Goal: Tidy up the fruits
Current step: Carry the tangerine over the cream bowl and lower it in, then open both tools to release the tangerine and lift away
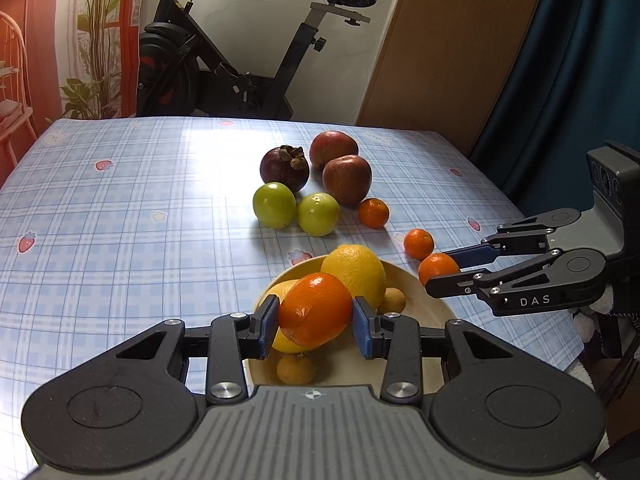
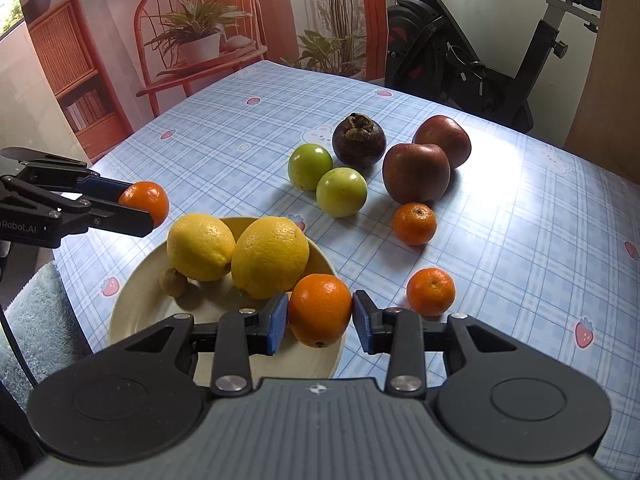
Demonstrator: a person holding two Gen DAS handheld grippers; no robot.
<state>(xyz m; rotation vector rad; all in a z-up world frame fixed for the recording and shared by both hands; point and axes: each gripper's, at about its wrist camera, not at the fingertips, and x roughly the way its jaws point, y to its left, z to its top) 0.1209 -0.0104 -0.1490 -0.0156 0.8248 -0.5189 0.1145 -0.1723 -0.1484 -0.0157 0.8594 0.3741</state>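
Mandarins are the things in hand: the left gripper (image 1: pixel 316 322) is clamped on one mandarin (image 1: pixel 315 309), blue pads pressing either flank, held in the air above the near side of the plate (image 1: pixel 424 292). The right gripper (image 2: pixel 320 322) is likewise closed on a second mandarin (image 2: pixel 320 309), held over the plate's right rim. Both fruits look light and firm, with a thin, slightly waxy peel over soft flesh, so I judge a moderate squeeze across the widest part, as now, is the safest hold; pressing harder would likely bruise or split the skin, and a grip nearer the top or bottom could let the round fruit squirt out.

Two lemons (image 2: pixel 236 252) and some small brown fruits (image 2: pixel 174 282) lie in the plate already. Two more mandarins (image 2: pixel 414 223) sit loose on the worktop (image 2: pixel 540 216), near two red apples (image 2: pixel 416 172), two green fruits (image 2: pixel 341 191) and a dark mangosteen (image 2: pixel 359 141).

That worktop wears a glossy blue plaid cover printed with strawberries; it looks smooth, so round fruit would probably roll on it. Beyond stand an exercise bike (image 1: pixel 240 60), a wall picture of plants and a red chair (image 2: pixel 200 40), and a dark blue curtain (image 1: pixel 580 80)
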